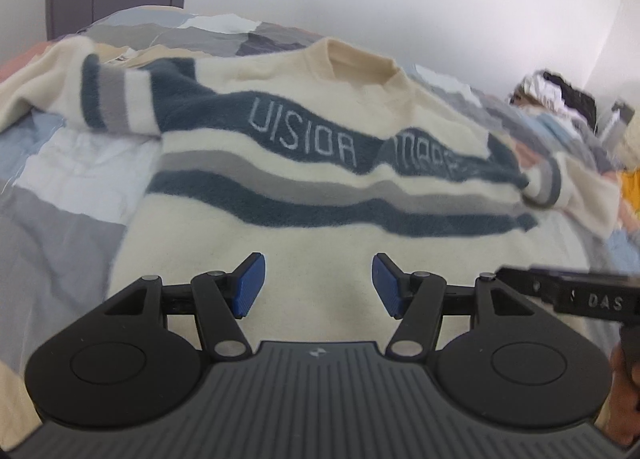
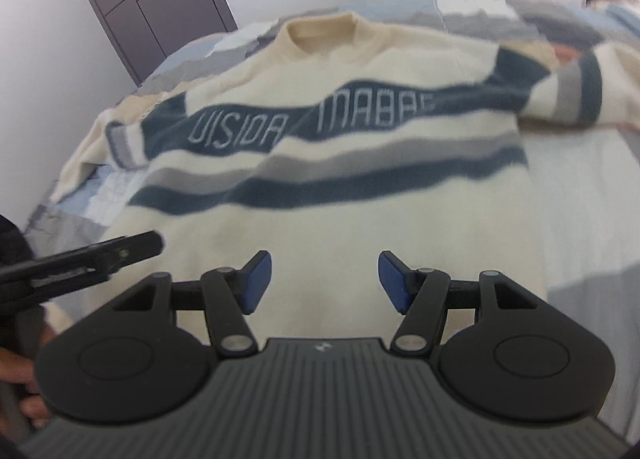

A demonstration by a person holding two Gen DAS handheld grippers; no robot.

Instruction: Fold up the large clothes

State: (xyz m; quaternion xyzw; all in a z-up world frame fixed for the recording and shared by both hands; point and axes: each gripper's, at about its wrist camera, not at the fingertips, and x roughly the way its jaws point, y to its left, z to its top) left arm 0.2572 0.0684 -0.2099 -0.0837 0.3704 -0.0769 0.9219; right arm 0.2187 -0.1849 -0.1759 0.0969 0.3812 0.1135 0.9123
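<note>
Grippers are hanging side by side over the hem end: your left gripper (image 1: 318, 283) and right gripper (image 2: 325, 283) are both gaping, gripping nothing. Beyond them the sweater (image 1: 320, 187) is lying face up on the bed (image 1: 60, 179), body unfolded; the sleeves seem partly bunched. Every fold is still waiting for you.

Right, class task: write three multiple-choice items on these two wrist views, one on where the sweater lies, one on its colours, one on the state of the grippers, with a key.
1. The sweater lies on:
A a patchwork bedspread
B a chair
C a bare floor

2. Its stripes are:
A red and black
B teal and grey
C green and pink

3. The left gripper and right gripper are:
A both shut on cloth
B one open, one shut
C both open, holding nothing

Key: 1 A, quilt patches surround it; 2 B, bands cross the cream chest; 3 C, the blue pads stand apart over the hem.
</note>
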